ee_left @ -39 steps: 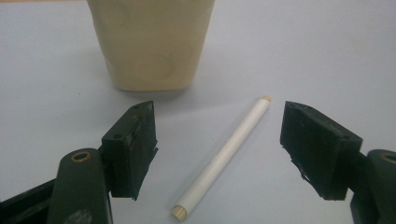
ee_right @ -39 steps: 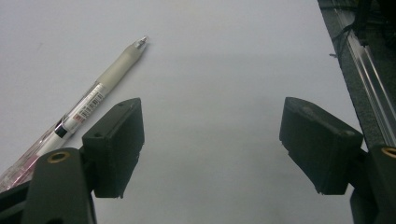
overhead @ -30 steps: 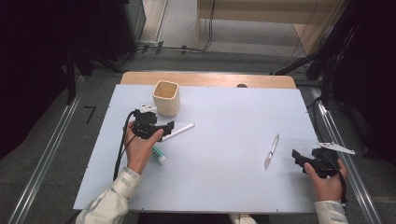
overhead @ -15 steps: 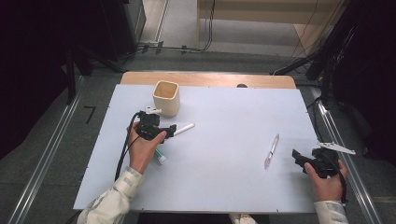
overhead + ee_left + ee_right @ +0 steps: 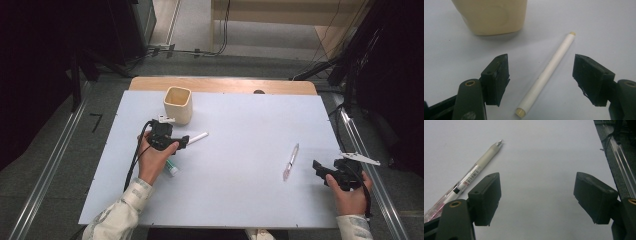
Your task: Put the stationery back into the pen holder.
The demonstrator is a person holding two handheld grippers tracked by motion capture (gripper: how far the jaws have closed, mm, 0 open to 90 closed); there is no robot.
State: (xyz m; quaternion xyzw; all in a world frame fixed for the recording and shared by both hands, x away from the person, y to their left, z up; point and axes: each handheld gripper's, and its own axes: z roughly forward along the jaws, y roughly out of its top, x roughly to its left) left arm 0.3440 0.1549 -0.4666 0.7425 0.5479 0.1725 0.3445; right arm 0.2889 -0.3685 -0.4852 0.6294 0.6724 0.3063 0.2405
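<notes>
Left gripper view, white pen between spread jaws, touching neither; high view, right gripper jaws unclear.

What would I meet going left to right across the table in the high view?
Left tongs above a small teal-capped tube → cream square cup → white marker pen → clear pen with pink end → right tongs.

Bare tabletop lies either side of the white pen between the left fingers; the cream cup blocks just beyond the left one.
</notes>
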